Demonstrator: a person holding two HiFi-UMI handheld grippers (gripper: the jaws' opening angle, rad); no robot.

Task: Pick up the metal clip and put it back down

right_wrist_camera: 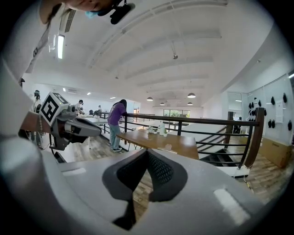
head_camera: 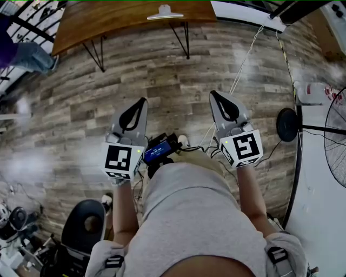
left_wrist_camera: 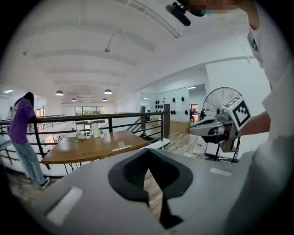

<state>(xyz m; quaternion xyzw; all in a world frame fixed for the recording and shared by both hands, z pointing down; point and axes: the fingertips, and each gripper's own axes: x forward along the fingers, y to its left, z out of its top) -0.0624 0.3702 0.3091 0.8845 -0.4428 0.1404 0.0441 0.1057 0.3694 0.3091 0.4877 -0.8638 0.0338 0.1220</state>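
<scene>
The metal clip is a pale flat piece lying on the wooden table at the top of the head view, far ahead of both grippers. It also shows small on the table in the left gripper view and the right gripper view. My left gripper and right gripper are held side by side over the wood-plank floor, well short of the table. Both have their jaws shut with nothing between them. Each gripper view shows its own shut jaws and the other gripper off to the side.
A standing fan with a round base is at the right, with cables trailing over the floor. A person stands by the table's left end. A black railing runs behind the table. A dark office chair sits at lower left.
</scene>
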